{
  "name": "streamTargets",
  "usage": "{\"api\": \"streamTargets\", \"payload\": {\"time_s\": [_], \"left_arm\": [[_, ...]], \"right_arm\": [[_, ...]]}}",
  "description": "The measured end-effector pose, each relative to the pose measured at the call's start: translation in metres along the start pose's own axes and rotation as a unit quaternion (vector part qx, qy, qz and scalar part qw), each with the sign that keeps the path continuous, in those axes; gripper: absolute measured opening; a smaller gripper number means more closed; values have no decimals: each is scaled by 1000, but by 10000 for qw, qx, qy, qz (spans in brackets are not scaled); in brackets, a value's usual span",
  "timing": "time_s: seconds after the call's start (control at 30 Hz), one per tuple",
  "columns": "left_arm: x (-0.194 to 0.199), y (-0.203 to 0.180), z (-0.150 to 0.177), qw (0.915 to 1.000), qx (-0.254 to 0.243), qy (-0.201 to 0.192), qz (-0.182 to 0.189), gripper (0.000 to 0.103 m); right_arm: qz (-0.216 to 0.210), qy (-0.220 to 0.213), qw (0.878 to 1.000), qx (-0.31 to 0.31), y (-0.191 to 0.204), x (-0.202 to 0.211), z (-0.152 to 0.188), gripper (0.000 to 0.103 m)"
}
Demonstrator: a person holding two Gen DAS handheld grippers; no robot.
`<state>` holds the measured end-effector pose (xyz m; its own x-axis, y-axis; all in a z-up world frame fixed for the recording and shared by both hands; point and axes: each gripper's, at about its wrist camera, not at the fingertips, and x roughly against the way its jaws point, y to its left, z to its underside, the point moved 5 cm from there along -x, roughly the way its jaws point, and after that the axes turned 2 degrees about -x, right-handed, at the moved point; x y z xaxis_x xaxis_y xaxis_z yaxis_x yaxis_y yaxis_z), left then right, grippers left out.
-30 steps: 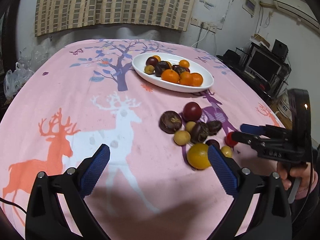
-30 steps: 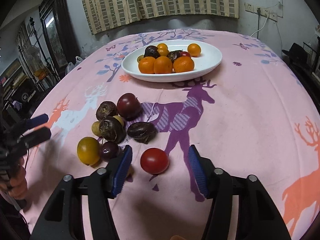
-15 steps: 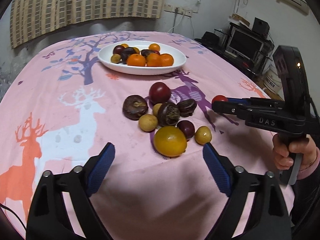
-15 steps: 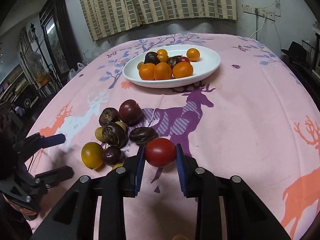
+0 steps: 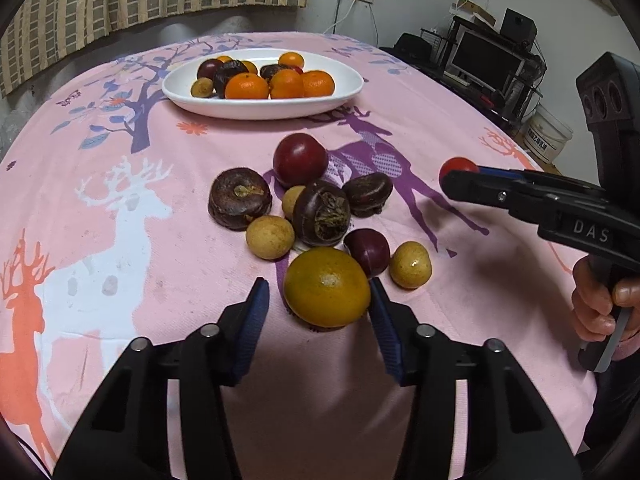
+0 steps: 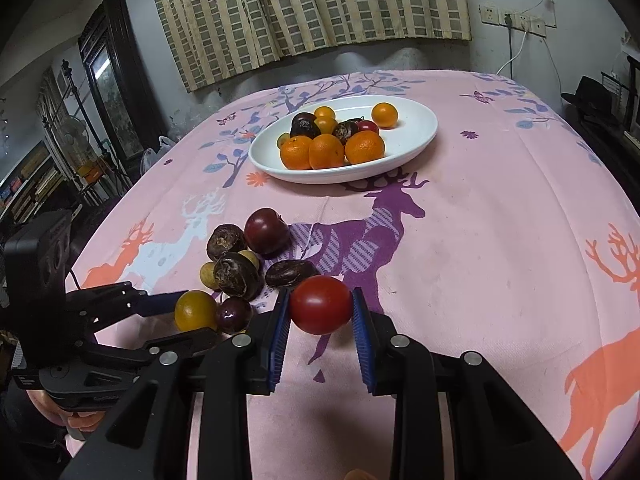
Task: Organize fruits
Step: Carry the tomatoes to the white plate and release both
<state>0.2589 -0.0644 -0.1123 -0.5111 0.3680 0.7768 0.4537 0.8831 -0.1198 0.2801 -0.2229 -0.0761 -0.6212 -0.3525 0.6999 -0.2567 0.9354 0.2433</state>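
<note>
My right gripper [image 6: 321, 312] is shut on a red tomato [image 6: 321, 304] and holds it above the pink cloth; the tomato also shows in the left wrist view [image 5: 458, 166]. My left gripper [image 5: 318, 300] is open around a yellow-orange fruit [image 5: 327, 287] that rests on the cloth; its right pad touches the fruit and the left pad stands apart. The fruit also shows in the right wrist view [image 6: 196, 310]. Loose dark, red and small yellow fruits [image 5: 320, 212] lie just beyond it. A white plate [image 6: 416, 136] holding oranges and other fruits stands farther back.
The table is covered by a pink cloth with deer prints [image 6: 500, 240]. A shelf with a monitor [image 5: 486, 58] and a white bucket [image 5: 548, 138] stand off the table's right side. Striped curtains [image 6: 312, 12] hang behind.
My right gripper lifted the red tomato off the cloth after closing on it. My left gripper moved forward to the yellow-orange fruit and narrowed around it.
</note>
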Motion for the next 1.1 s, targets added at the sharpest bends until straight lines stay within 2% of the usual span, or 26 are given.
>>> {"api": "streamTargets", "payload": {"time_s": [0.07,0.27,0.33,0.4,0.5,0.53,0.63,0.73,0.8,0.9,0.93,0.97,1.0,1.03,1.07,1.1], "left_arm": [[1,-3,0,10000,-52,-23,36,42],[4,-3,1,9999,83,-30,91,41],[15,0,1,9994,233,-81,247,41],[31,2,-7,9989,179,-195,383,41],[46,13,-53,9990,-103,-385,202,41],[47,18,-70,9989,-125,-437,128,41],[30,40,-131,9975,-151,-659,-221,41],[-12,58,-181,9964,-96,-640,-556,41],[-42,69,-203,9967,22,-525,-619,41],[-74,79,-217,9969,102,-444,-648,41],[-80,81,-219,9965,127,-427,-704,42],[-83,84,-218,9959,169,-407,-791,47],[-81,88,-215,9947,251,-381,-919,69],[-74,91,-213,9937,317,-423,-983,88],[-64,94,-210,9930,373,-511,-996,95],[-48,95,-205,9918,429,-650,-1012,97]], "right_arm": [[-7,-5,10000,6,0,0,0,31],[-48,-3,10000,3,1,1,2,31],[-191,13,9998,-21,4,4,4,31],[-545,15,9985,-57,11,8,0,31],[-491,-347,9982,-32,17,11,-30,31],[-369,-647,9972,-48,15,11,-50,31],[-111,-1119,9935,-175,2,-5,-97,32],[-36,-1117,9930,-383,-16,-42,-133,32],[121,-1099,9933,-335,-24,-67,-148,32],[84,-1066,9932,-456,-35,-92,-155,32],[48,-1036,9934,-489,-38,-98,-155,39],[48,-996,9937,-507,-39,-100,-154,52],[141,-962,9937,-558,-41,-99,-151,77],[148,-970,9936,-558,-40,-92,-146,82],[33,-966,9940,-509,-36,-87,-143,81],[-40,-963,9944,-442,-32,-79,-140,81]]}}
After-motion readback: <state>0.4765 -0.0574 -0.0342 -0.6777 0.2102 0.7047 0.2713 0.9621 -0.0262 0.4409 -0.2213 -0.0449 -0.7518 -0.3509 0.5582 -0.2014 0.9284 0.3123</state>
